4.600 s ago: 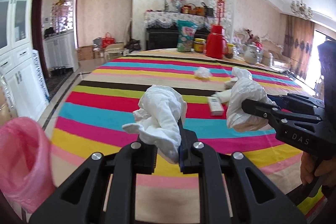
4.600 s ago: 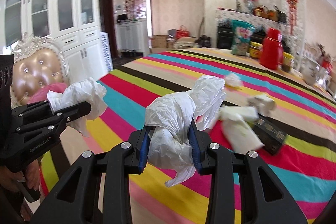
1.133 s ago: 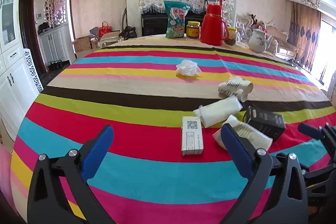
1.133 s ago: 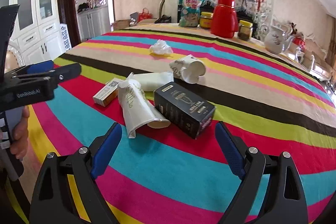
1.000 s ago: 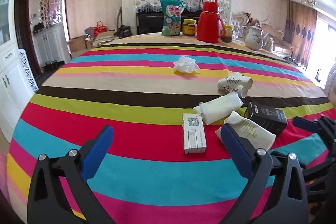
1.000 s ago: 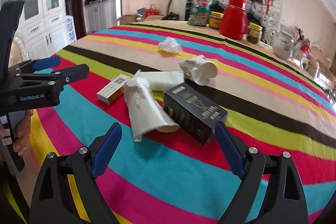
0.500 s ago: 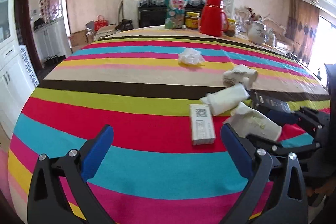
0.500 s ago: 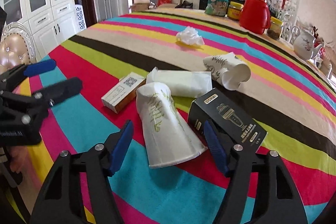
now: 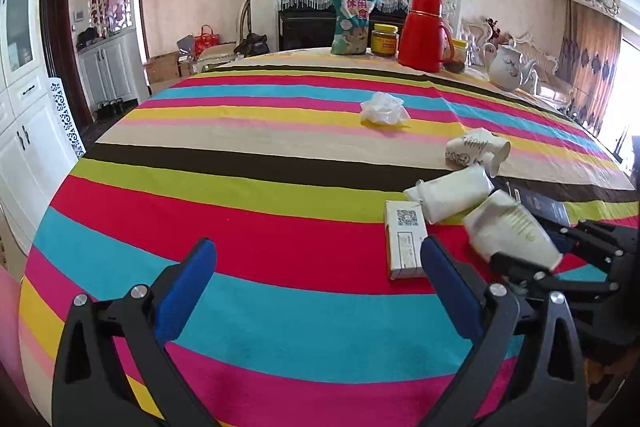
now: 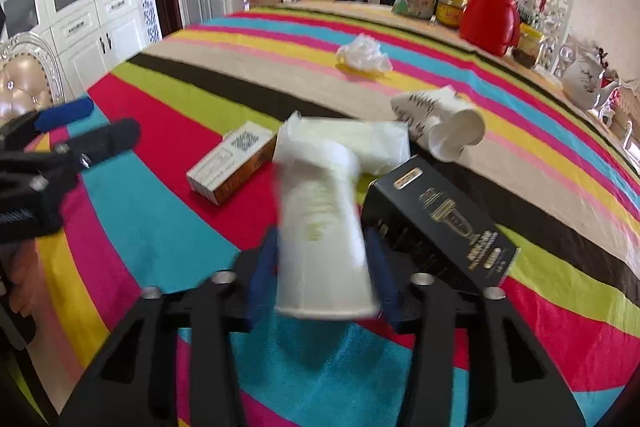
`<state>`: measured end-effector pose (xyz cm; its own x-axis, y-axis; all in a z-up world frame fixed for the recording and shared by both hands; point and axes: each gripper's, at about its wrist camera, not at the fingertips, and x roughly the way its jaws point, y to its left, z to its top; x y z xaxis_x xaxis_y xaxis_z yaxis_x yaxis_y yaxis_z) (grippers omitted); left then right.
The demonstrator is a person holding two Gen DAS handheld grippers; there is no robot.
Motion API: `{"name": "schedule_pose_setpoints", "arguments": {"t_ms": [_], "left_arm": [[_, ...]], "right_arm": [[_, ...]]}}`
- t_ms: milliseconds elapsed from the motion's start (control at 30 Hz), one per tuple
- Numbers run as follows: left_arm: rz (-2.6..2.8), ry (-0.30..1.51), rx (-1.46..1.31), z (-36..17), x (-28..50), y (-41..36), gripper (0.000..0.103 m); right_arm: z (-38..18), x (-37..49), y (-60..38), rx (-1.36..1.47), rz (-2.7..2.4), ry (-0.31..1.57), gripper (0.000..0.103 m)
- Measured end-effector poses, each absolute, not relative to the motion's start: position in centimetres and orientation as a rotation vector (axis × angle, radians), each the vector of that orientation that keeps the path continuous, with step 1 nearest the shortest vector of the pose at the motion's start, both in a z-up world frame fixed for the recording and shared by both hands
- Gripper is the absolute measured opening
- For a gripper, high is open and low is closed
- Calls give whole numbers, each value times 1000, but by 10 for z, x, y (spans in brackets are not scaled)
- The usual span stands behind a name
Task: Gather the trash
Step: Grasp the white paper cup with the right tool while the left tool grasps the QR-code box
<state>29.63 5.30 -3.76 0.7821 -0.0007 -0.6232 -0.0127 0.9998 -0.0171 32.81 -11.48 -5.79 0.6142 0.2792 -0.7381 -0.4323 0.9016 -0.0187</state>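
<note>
On the striped tablecloth (image 9: 248, 187), our left gripper (image 9: 316, 279) stands with its jaws wide apart and nothing between them, near the left end of the trash group. To its right lies a small white carton (image 9: 404, 239), then a folded white packet (image 9: 452, 193). Our right gripper (image 10: 320, 263) is closing its jaws, the blue pads pressing both sides of a white paper cup (image 10: 320, 227) lying on the cloth. A black box (image 10: 440, 223) sits just beside it on the right; a second paper cup (image 10: 440, 123) and a crumpled tissue (image 10: 362, 57) lie farther away.
</note>
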Motion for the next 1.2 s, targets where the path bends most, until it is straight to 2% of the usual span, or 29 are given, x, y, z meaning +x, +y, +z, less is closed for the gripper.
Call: {"name": "schedule_pose_setpoints", "arguments": {"t_ms": [300,667,700,800,900,1133,1200], "left_arm": [[-26,675,-19,-37,294,47,99],[-60,786,23,-36,309,11,98],[-61,788,35,-38,311,7,95],[-72,832,37,-50,325,-2,78],[-81,859,31,-59,333,-7,74],[-70,887,52,-73,347,-10,50],[-79,907,34,-76,351,-8,49]], "right_arm": [[-39,274,-148,-117,353,770,37],[-40,250,-169,-38,328,717,37],[-40,250,-170,-38,330,716,37],[-40,248,-174,-20,330,712,37],[-39,247,-177,-16,312,708,37],[-41,250,-186,21,292,727,38],[-42,250,-187,28,291,732,38]]}}
